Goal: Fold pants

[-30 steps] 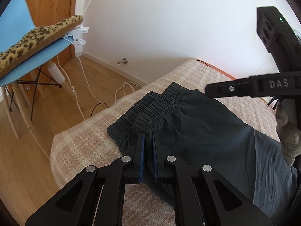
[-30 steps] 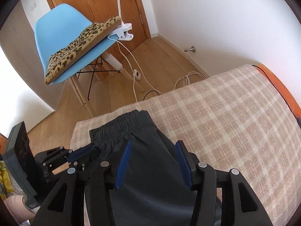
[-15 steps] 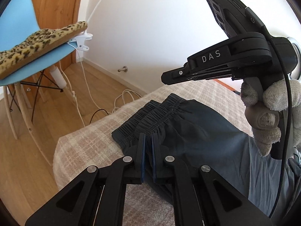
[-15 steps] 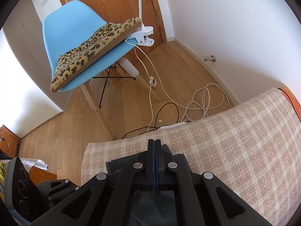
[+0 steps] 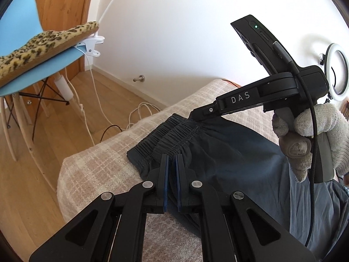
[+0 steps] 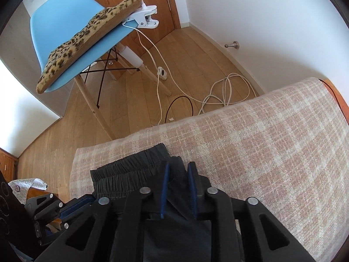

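Note:
Dark pants point(image 5: 218, 148) lie on the checked beige bed point(image 5: 98, 170), folded lengthwise, elastic waistband toward the bed's end. My left gripper point(image 5: 171, 159) is shut on the near corner of the waistband, fabric pinched between its blue pads. My right gripper point(image 6: 177, 170) sits at the far waistband corner point(image 6: 130, 166), fingers slightly apart with dark fabric between them. In the left wrist view the right gripper point(image 5: 196, 114) reaches down onto the waistband, held by a gloved hand point(image 5: 309, 131).
A blue chair point(image 6: 72, 32) with a leopard cushion point(image 6: 91, 30) and a clipped white lamp point(image 6: 146, 17) stands on the wooden floor past the bed's end. White and black cables point(image 6: 218, 96) lie on the floor. A ring light point(image 5: 336, 69) hangs at right.
My right gripper was open over the pants, then shut and lifted; now it is down at the waistband corner with fingers slightly parted. The left gripper has stayed clamped.

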Demonstrator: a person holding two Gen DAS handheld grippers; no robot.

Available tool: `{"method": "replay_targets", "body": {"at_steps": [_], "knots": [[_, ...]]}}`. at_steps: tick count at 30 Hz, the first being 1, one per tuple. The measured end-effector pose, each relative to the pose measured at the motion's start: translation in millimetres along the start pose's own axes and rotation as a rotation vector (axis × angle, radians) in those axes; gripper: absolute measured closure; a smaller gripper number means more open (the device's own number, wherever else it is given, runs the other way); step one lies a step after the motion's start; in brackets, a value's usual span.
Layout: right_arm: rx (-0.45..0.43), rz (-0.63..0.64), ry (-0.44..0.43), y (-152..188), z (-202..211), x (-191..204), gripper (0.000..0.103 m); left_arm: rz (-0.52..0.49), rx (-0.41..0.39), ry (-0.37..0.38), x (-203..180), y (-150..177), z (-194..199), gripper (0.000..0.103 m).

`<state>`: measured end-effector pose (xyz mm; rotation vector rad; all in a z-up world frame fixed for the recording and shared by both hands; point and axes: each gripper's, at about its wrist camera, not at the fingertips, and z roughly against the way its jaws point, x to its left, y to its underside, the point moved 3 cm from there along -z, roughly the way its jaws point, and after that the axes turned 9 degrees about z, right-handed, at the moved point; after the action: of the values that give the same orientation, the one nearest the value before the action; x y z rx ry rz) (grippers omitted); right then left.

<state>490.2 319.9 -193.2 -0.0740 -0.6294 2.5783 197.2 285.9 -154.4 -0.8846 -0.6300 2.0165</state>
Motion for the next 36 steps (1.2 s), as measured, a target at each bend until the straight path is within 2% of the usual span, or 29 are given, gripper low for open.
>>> {"method": "replay_targets", "body": {"at_steps": [4,9,12,14,17,19,21,24,28,32,34,36], "knots": [[-0.084,0.015,-0.025,-9.4,20.3,8.5,0.098,0.020,-0.027,0.000,4.2,-3.3,9.2,0.099],[-0.120,0.038,-0.022,-30.1,24.8,18.2,0.098,0.041,-0.069,-0.021,16.4,-9.2,21.0,0.099],[-0.095,0.031,-0.040,-38.0,6.5,21.4,0.098,0.064,-0.062,-0.041,25.1,-14.1,22.3,0.099],[-0.052,0.047,-0.009,-35.3,-9.6,22.9,0.097,0.061,-0.037,-0.034,26.2,-16.1,20.2,0.099],[-0.036,0.049,0.022,-25.8,-15.2,21.7,0.087,0.022,-0.021,-0.023,18.9,-18.2,16.5,0.099],[-0.054,0.020,0.020,-21.7,-8.3,17.1,0.074,0.005,-0.010,-0.014,11.9,-18.5,12.3,0.099],[-0.072,0.009,0.047,-17.6,4.2,13.5,0.065,-0.021,0.006,-0.002,3.1,-18.2,7.5,0.098],[-0.117,-0.015,0.081,-8.5,32.9,10.1,0.061,-0.057,0.032,0.018,-8.7,-14.0,2.3,0.095],[-0.197,-0.075,0.118,14.9,81.8,5.8,0.045,-0.085,0.086,0.028,-17.7,-8.5,-5.9,0.095],[-0.269,-0.146,0.173,48.1,135.1,2.7,0.038,-0.103,0.096,0.055,-29.2,-13.1,3.1,0.095],[-0.299,-0.184,0.190,71.5,162.6,-0.1,0.037,-0.123,0.096,0.081,-39.6,-17.2,12.4,0.089],[-0.326,-0.216,0.222,98.5,191.3,-0.9,0.037,-0.149,0.101,0.122,-53.0,-21.2,22.0,0.074]]}}
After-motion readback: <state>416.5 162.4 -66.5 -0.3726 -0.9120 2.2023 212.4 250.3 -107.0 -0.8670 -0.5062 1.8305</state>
